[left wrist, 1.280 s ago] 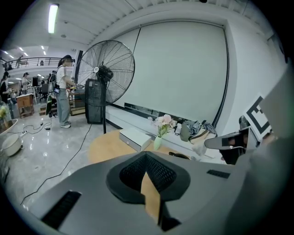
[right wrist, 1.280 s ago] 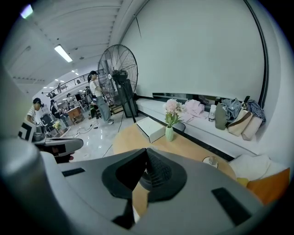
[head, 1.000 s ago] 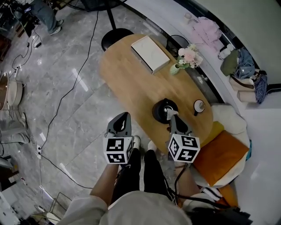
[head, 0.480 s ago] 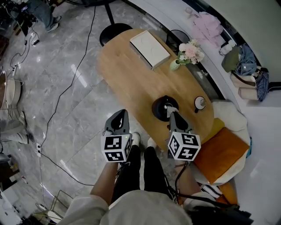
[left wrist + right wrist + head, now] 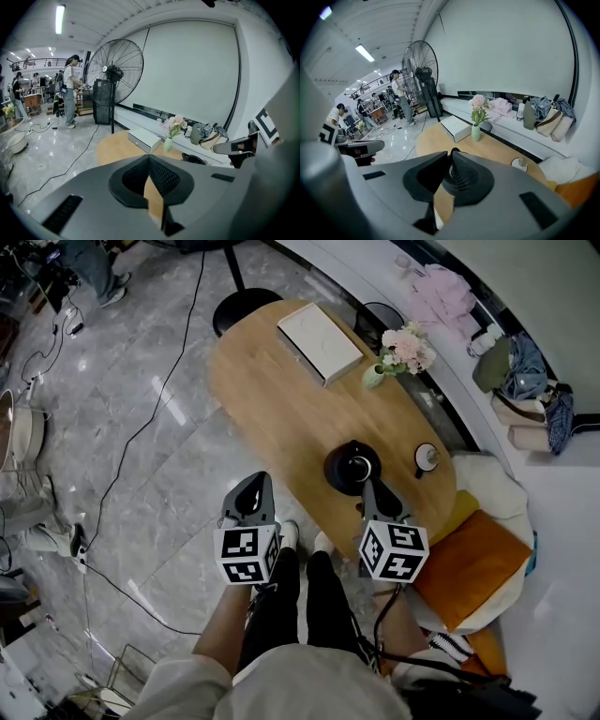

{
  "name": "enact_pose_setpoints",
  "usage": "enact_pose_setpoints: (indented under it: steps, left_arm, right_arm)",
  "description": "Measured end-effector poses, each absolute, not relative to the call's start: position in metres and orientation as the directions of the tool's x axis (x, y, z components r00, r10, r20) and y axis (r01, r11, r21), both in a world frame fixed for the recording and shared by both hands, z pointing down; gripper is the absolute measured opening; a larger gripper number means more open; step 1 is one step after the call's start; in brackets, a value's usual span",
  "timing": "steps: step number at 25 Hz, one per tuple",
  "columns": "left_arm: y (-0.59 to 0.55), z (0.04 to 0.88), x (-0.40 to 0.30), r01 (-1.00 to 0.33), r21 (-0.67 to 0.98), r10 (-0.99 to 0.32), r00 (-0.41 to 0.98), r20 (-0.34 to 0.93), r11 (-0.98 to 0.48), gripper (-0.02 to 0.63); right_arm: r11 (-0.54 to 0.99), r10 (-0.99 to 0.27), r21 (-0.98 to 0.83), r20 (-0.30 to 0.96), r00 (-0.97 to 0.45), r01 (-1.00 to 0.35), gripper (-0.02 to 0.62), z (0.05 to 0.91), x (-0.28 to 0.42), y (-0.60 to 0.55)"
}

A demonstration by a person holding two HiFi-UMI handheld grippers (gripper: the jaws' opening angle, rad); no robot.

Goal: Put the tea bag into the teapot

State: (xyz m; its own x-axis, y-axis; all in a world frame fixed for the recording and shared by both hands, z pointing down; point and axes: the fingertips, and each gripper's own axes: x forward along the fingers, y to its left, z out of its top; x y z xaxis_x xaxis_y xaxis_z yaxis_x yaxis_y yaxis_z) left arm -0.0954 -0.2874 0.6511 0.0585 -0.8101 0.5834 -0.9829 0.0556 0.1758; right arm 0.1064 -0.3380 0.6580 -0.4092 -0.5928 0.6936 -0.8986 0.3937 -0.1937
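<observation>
**Both grippers seen from above.** The person holds the two grippers side by side in front of the body. The marker cubes are nearest the body and the fingers point away from it.

- **Left gripper** (image 5: 256,482): it hangs over the floor (image 5: 141,474), off the near long edge of the oval wooden surface (image 5: 281,418) and apart from it. Its fingers (image 5: 164,180) are closed tip to tip, with nothing between them. Only a thin wedge of wood shows through lower down.
- **Right gripper** (image 5: 367,485): it reaches over the near edge of the surface at the right end. Its tips are just beside the black teapot (image 5: 349,471) and aimed at it; contact cannot be judged. Its fingers (image 5: 468,180) are drawn together at the tips, and nothing can be made out held between them.
- **Teapot:** it stands upright close to the near edge, toward the right end.
- **Tea bag:** it cannot be made out in any view. A pale spot shows at the teapot's mouth, but what it is cannot be told.
- **Far side of the surface:** a white box (image 5: 320,341) lies near the far edge. A vase of flowers (image 5: 398,357) stands to its right.
- **Person:** the legs (image 5: 291,606) stand at the near edge, between and below the two grippers.
</observation>
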Motion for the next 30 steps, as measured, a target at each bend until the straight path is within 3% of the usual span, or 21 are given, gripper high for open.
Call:
enact_pose_setpoints:
  steps: [15, 30]
  left_arm:
    - [-0.288, 0.627, -0.093, -0.984, 0.174, -0.838, 0.064, 0.542, 0.037, 0.005]
    - [-0.294, 0.553, -0.079, -0.980, 0.197, -0.904, 0.092, 0.417, -0.009, 0.005]
  right_arm:
    - [0.393, -0.633, -0.181, 0.658, -0.408, -0.902, 0.038, 0.630, 0.110, -0.335]
    - [0.393, -0.717, -0.155, 0.565, -0.408, -0.906, 0.037, 0.550, 0.117, -0.327]
